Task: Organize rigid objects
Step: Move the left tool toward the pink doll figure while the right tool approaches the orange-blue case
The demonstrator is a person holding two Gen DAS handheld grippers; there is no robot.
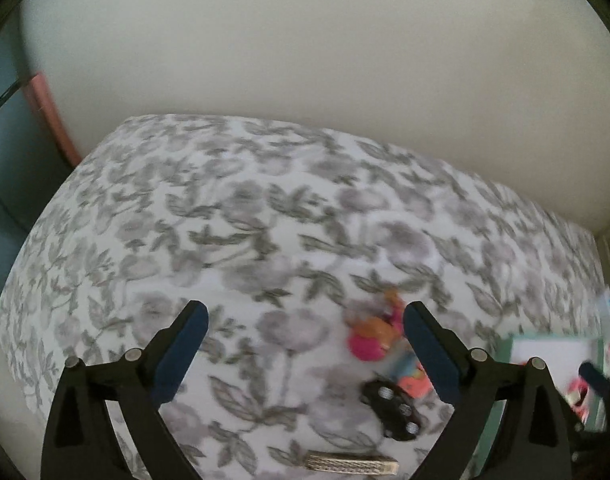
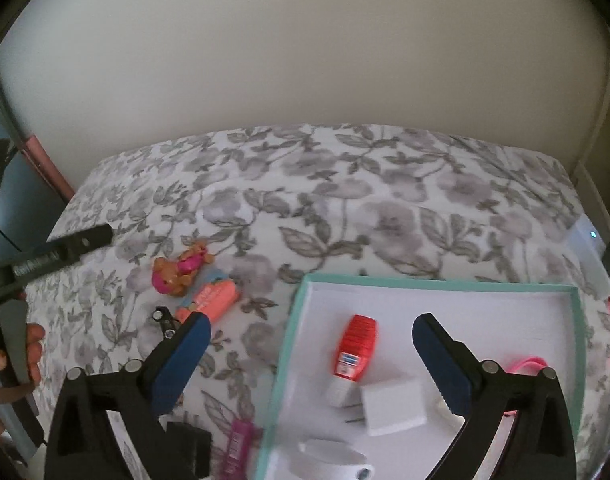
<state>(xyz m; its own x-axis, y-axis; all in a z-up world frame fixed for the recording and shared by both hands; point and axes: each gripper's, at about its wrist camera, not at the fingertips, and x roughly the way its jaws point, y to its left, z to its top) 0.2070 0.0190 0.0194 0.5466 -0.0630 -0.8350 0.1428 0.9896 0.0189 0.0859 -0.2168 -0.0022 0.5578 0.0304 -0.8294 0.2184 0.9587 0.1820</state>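
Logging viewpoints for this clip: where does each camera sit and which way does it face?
Left wrist: on the left gripper, angled down at the floral bedspread; own open fingers show.
Right wrist: on the right gripper, angled down over the teal-rimmed tray; open fingers, a hand at left.
Shared: pink toy figure, bedspread, tray.

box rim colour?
Teal rim, white inside. Clearest in the right wrist view.
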